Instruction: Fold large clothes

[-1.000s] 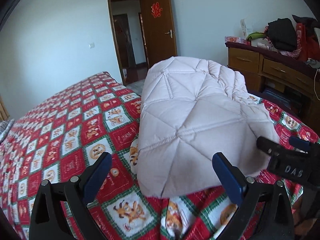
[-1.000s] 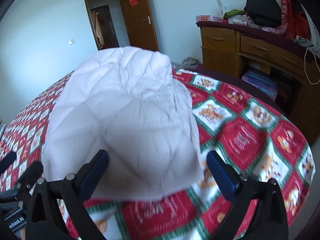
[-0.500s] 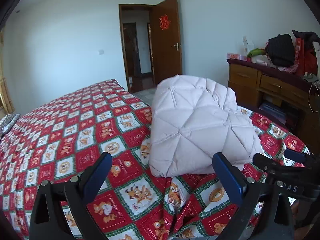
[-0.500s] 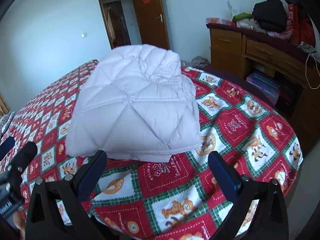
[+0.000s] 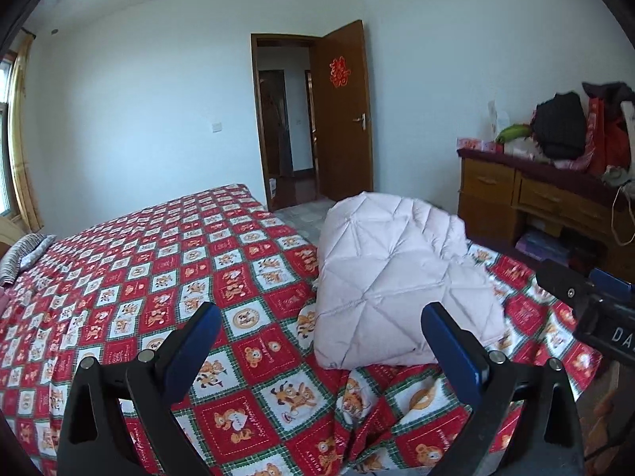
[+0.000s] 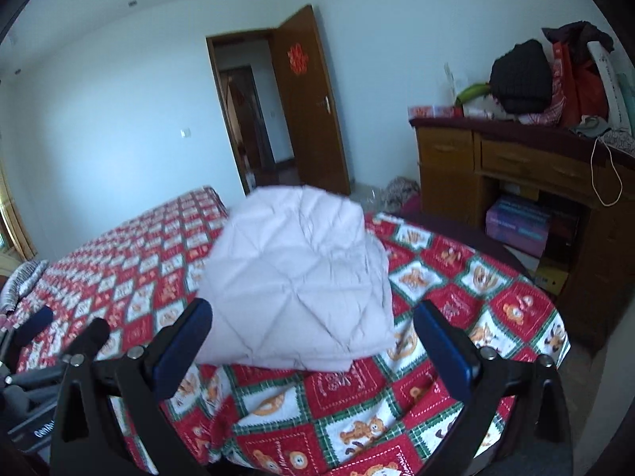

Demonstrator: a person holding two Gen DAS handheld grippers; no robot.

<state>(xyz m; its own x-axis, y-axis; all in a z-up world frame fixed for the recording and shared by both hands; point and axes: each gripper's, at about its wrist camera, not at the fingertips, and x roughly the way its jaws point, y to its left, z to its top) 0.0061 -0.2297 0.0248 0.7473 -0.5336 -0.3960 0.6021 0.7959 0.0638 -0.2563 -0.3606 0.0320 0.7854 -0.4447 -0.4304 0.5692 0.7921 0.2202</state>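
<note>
A pale pink quilted jacket [image 5: 397,277] lies folded into a thick bundle near the foot corner of a bed covered w/ a red, white & green teddy-bear bedspread [image 5: 158,261]; nothing touches it. The left gripper [image 5: 317,341] hangs in front of the bundle & a bit to its left, jaws spread wide, holding nothing. The right gripper [image 6: 313,337] faces the bundle's near edge, also wide apart & empty. In the left wrist view the right tool shows at the right edge, apart from the fabric. The jacket looks puffy, soft & probably light: padded, springy, likely to puff back open or slump if nudged, and its smooth shell may slip. Best hold is prob. at the stacked near edge or a corner, pinching all layers together rather than the top sheet alone. Behind are an open brown door [image 5: 341,115] w/ a red paper ornament and, at right, a wooden desk [image 6: 528,166] piled w/ clothes & bags. Vs. one second earlier: the bundle then filled both views, close to the jaws; it now sits smaller & farther off, more ceiling & bedspread showing, so both tools have pulled back & up. The fold itself looks unchanged, & the jaws were spread then too.
</note>
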